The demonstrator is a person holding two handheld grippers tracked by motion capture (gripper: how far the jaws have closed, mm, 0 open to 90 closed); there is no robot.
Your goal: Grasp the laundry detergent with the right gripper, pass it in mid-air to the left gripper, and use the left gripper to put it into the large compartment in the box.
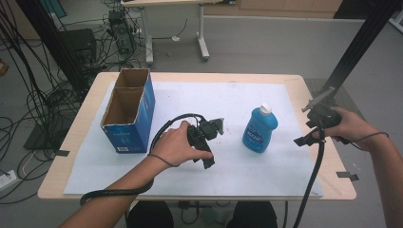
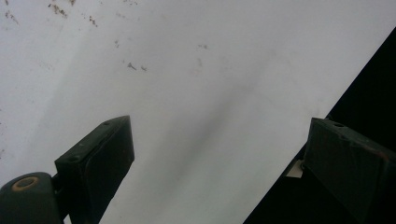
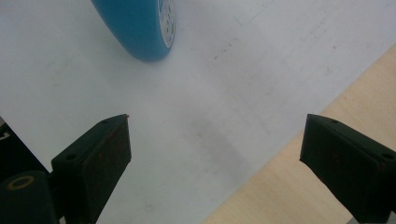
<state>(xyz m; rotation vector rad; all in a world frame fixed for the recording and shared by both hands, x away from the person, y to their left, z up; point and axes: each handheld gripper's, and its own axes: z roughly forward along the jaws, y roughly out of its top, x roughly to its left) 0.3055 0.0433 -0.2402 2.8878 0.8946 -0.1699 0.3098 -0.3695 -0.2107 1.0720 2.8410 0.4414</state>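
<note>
At the left, the tall blue open-topped cardboard box point(image 1: 129, 111) is waiting upright. I am resting my left gripper point(image 1: 205, 142) on the white sheet point(image 1: 266, 175), jaws released, and bringing my right gripper point(image 1: 309, 129), jaws spread and empty, toward the blue plastic bottle point(image 1: 259, 128) between them.

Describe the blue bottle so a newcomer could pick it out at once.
Start at the white sheet covering the wooden table. Right of its centre, away from the open blue cardboard box at the left, stands the blue bottle. It alone is rounded plastic with a white cap.
</note>
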